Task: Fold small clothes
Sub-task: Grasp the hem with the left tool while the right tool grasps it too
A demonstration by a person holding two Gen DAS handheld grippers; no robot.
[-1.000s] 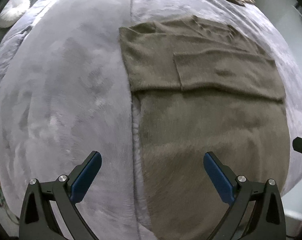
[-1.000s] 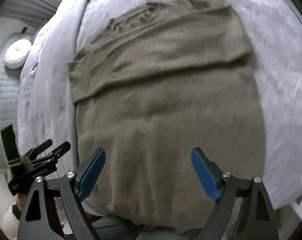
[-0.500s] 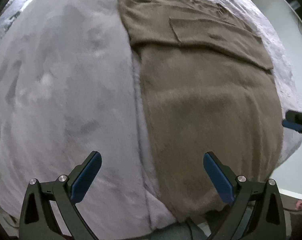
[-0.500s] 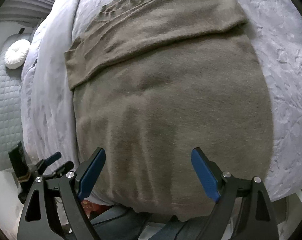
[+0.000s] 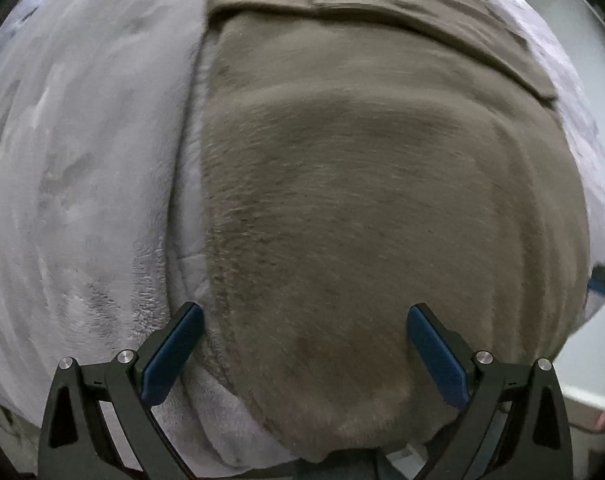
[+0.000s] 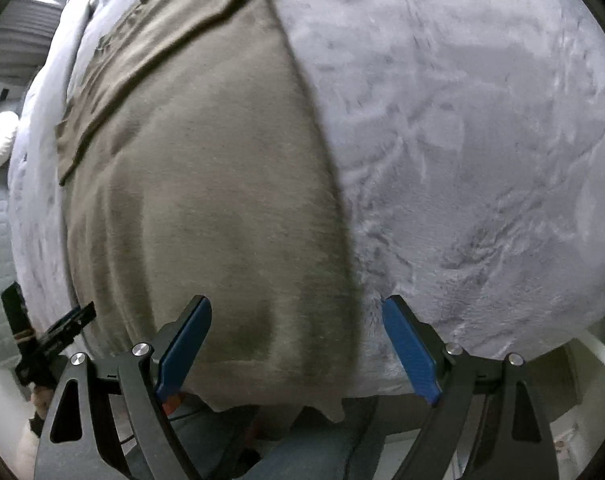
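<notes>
While lying flat on the grey plush bed cover [image 5: 82,160], soft limp olive-brown knit garment [image 5: 362,200]: best pinched at near hem corners, left tool [image 5: 304,354] and right tool [image 6: 296,346] both spread, empty.

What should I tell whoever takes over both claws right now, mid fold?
Left claw: open, holding nothing, over the near left hem corner of the brown sweater.
Right claw: open, holding nothing, straddling the sweater's near right edge.
Sweater lies flat on the grey blanket, its hem hanging slightly off the near edge of the bed.
Done: sleeves appear folded across the far part of the body.
Left: probably grip both hem corners and fold the bottom up toward the collar, then smooth it.
</notes>
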